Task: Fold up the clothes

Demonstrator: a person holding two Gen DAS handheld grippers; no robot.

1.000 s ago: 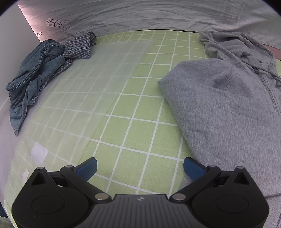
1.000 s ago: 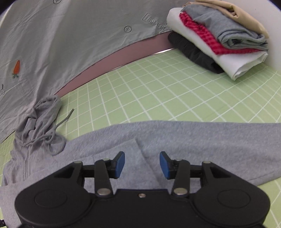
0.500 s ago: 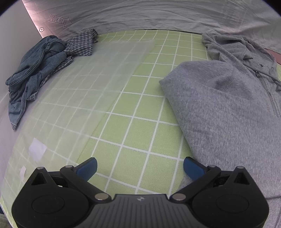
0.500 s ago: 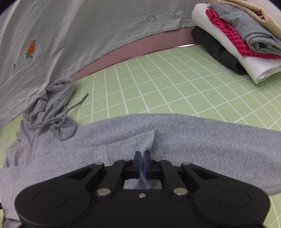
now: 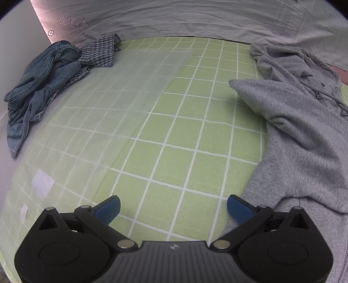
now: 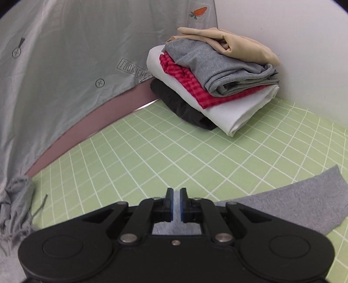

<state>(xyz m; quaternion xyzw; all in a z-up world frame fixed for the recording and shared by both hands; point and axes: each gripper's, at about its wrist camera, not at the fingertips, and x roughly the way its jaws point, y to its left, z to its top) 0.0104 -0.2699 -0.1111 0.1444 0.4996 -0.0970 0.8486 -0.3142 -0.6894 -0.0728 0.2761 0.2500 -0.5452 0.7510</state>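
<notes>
Grey fleece hoodie [image 5: 304,135] looks soft, floppy; we'd pinch its hem. Our left tongs [image 5: 173,208] gape empty; right tongs [image 6: 176,205] are opening, nothing visibly between.

"LOOK HERE" in an arrow outline, printed on the grey backdrop sheet [image 5: 152,19] near its left edge; circled plus below it.

Hoodie [image 5: 304,135]: on the mat [image 5: 174,135], to my right.
Crumpled clothes [image 5: 43,87]: far left.
Folded stack [image 6: 213,82]: far right corner.
</notes>
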